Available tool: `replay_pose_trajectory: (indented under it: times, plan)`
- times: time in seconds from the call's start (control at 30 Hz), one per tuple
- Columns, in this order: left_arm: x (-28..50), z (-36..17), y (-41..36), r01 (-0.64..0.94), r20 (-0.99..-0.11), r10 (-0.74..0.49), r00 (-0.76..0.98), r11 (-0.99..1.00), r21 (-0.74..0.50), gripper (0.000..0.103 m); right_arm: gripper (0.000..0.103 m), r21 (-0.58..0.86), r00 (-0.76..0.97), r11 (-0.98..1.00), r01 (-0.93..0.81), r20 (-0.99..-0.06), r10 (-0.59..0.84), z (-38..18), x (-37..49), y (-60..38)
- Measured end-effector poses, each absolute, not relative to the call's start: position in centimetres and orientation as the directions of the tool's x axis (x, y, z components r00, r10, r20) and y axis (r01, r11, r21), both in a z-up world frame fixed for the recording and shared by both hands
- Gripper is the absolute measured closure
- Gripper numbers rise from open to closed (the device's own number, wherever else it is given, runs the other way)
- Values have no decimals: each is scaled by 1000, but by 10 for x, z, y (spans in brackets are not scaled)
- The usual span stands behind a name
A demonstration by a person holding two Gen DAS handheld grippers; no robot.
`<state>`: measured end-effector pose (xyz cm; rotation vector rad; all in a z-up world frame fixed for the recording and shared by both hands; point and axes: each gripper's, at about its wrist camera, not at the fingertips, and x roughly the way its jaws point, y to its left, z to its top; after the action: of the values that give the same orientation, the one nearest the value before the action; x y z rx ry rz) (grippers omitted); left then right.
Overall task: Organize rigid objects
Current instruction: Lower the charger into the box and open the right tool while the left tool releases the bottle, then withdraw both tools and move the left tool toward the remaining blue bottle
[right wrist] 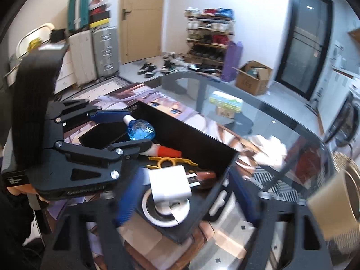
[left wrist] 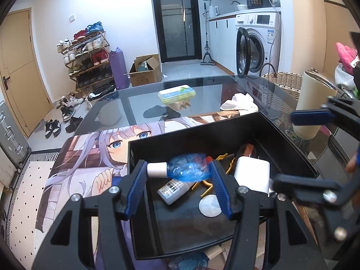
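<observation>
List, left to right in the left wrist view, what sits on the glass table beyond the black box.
Green-lidded container → crumpled white cloth → cream tumbler.

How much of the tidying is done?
Done: a white charger, yellow clip and small white bottle lie in the black box. In hand: the left gripper holds a blue bottle over it. Left: the green case on the table.
</observation>
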<state>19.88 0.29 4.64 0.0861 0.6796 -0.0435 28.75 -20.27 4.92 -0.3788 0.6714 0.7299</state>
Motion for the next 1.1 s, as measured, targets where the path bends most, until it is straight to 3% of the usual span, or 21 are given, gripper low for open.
replay_pose_trajectory:
  times: [0.03, 0.1, 0.2, 0.3, 0.73, 1.1]
  plan:
    - [198, 47, 3, 66, -630, -12, 777, 996, 63, 46, 13, -78, 558, 700, -709, -668, 491, 51, 282, -208]
    - [193, 49, 6, 59, -628, -29, 777, 998, 27, 38, 2, -65, 569, 716, -695, -660, 491, 53, 276, -216]
    - [178, 53, 11, 85, -612, -101, 784, 995, -55, 24, 1, -41, 588, 747, -664, -645, 488, 56, 267, -229]
    - [158, 59, 11, 113, -584, -152, 798, 988, -102, 0, 0, -11, 589, 758, -653, -636, 498, 57, 257, -240]
    - [102, 32, 36, -45, -627, -13, 779, 996, -77, 0, 0, 51, 536, 771, -635, -689, 487, 24, 223, -240]
    - [97, 16, 43, -33, -638, -12, 770, 998, -59, 0, 0, 66, 496, 768, -637, -728, 474, 3, 220, -218]
